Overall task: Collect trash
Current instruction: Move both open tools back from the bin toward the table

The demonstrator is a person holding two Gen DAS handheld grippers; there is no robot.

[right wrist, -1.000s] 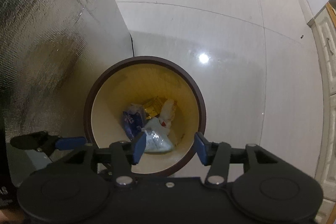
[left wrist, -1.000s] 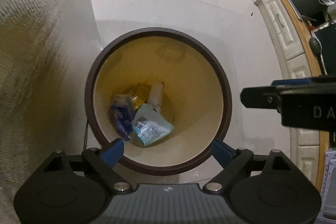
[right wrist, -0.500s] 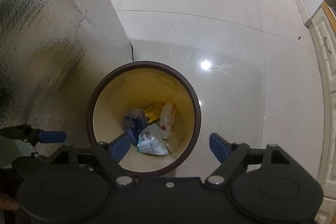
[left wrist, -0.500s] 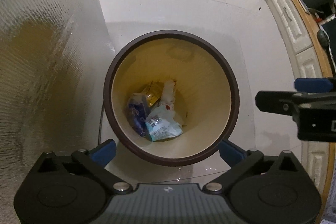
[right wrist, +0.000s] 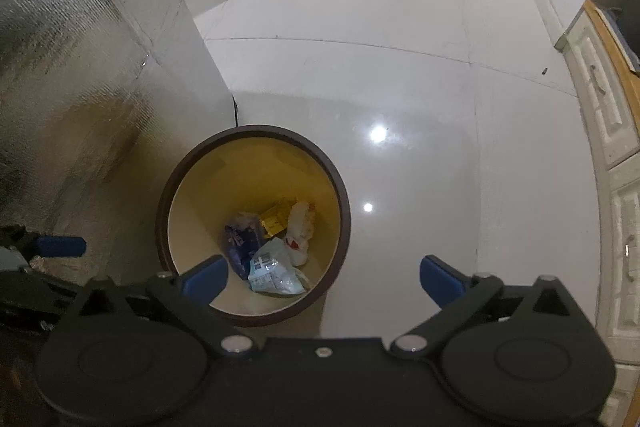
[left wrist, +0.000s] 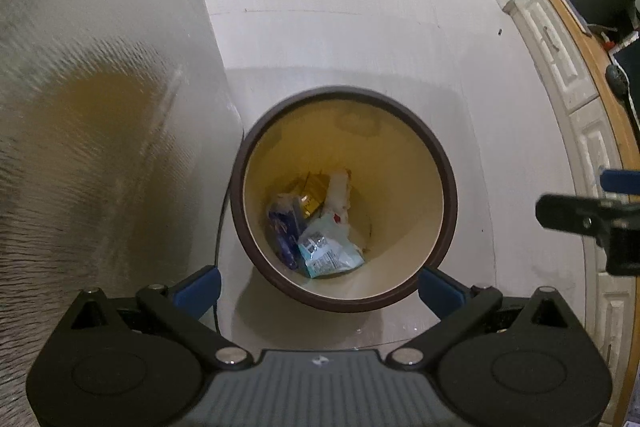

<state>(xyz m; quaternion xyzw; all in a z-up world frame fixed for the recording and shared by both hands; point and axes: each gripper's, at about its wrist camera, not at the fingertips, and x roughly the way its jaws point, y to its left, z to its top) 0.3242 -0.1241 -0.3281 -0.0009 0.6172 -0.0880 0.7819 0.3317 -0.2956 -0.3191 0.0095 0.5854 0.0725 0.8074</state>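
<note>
Both tools are pointing down at the trash bin (left wrist: 344, 199), a round bin with a dark brown rim and a cream-yellow inside, standing on the pale tiled floor (right wrist: 400, 67).

The left tool (left wrist: 318, 283) has its blue fingers (left wrist: 200, 287) spread as wide as they go, nothing between them. The bin sits right ahead of it, with its near rim between the two fingertips. The right tool (right wrist: 324, 277) is just finishing opening, jaws still widening, and nothing is pinched there either. From its camera the bin (right wrist: 252, 223) sits ahead and a bit toward the left finger, which overlaps the near rim.

All the trash is down at the bottom of the bin: a light blue-white packet (left wrist: 328, 253) nearest the tools, a dark blue wrapper (left wrist: 284, 227) beside it on the left, a yellow wrapper (left wrist: 310, 197) further ahead, and a white crumpled bit with red on it (left wrist: 338, 193) to the right of that.

A shiny textured silver panel (left wrist: 100, 107) rises to the left of both tools, close beside the bin. White cabinet fronts (right wrist: 608, 131) run along the far right, well apart from the bin. In the left camera the other tool's finger pokes in from the right edge.
</note>
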